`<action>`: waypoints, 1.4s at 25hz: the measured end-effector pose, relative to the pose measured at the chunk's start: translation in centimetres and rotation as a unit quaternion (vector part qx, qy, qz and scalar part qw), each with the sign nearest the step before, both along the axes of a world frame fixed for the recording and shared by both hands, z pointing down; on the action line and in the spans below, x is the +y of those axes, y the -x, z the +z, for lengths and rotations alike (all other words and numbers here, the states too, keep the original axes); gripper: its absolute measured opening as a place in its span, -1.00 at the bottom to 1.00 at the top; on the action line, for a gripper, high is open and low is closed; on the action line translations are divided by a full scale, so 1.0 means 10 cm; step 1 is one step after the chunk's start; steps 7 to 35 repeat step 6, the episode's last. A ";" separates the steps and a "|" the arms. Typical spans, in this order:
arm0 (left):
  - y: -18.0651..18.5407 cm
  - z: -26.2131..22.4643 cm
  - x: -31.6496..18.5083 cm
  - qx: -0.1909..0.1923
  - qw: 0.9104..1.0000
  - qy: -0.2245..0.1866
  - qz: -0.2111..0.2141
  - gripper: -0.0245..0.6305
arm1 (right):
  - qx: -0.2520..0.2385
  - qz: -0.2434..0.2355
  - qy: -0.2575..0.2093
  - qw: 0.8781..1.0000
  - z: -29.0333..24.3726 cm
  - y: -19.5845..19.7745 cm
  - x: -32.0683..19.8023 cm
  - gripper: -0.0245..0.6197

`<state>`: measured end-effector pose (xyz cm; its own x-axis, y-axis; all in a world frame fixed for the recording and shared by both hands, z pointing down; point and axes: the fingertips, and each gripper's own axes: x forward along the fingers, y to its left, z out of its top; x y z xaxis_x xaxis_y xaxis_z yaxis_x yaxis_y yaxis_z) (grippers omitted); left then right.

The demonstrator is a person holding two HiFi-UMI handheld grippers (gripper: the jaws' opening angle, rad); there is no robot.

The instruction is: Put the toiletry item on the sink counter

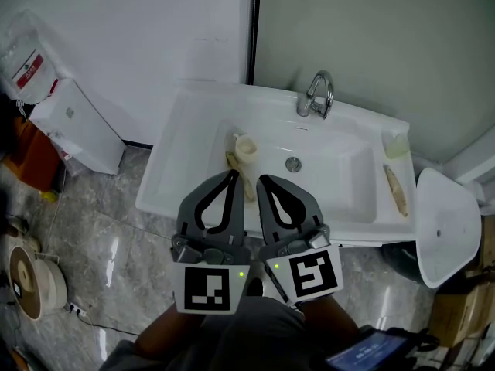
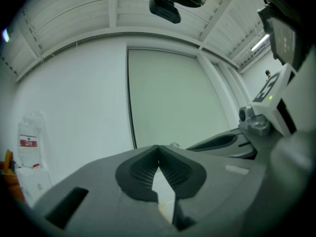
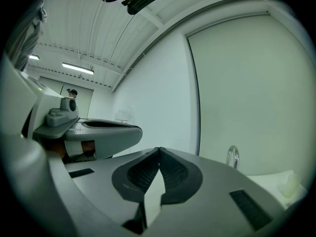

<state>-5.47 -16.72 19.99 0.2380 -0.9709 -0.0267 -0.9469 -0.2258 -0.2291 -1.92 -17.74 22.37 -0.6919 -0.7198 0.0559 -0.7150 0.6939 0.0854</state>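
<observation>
A white sink (image 1: pixel 193 122) with a chrome faucet (image 1: pixel 315 95) stands against the wall. Inside the basin at its left, a cream cup (image 1: pixel 246 147) stands upright, and a tan elongated item (image 1: pixel 233 161) lies beside it. On the right counter lie a long tan item (image 1: pixel 395 189) and a pale green piece (image 1: pixel 395 145). My left gripper (image 1: pixel 231 176) and right gripper (image 1: pixel 263 181) are held side by side over the sink's front edge, both shut and empty. In the gripper views, the left gripper (image 2: pixel 158 147) and the right gripper (image 3: pixel 159 149) point upward at the wall.
To the right of the sink is a white rounded lid or seat (image 1: pixel 445 226). A white box (image 1: pixel 73 126) leans by the left wall, and a round beige appliance (image 1: pixel 31 280) sits on the grey floor. The faucet (image 3: pixel 232 157) shows in the right gripper view.
</observation>
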 end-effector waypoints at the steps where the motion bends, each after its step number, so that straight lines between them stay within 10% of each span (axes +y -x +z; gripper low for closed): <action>1: 0.00 0.01 0.00 -0.001 1.000 0.001 0.001 -0.89 | 0.000 0.001 0.001 1.000 0.01 0.00 -0.01 -0.88; 35: -0.01 0.11 -0.04 0.006 1.000 0.004 0.004 -0.89 | 0.000 0.003 0.003 1.000 0.10 0.01 -0.04 -0.88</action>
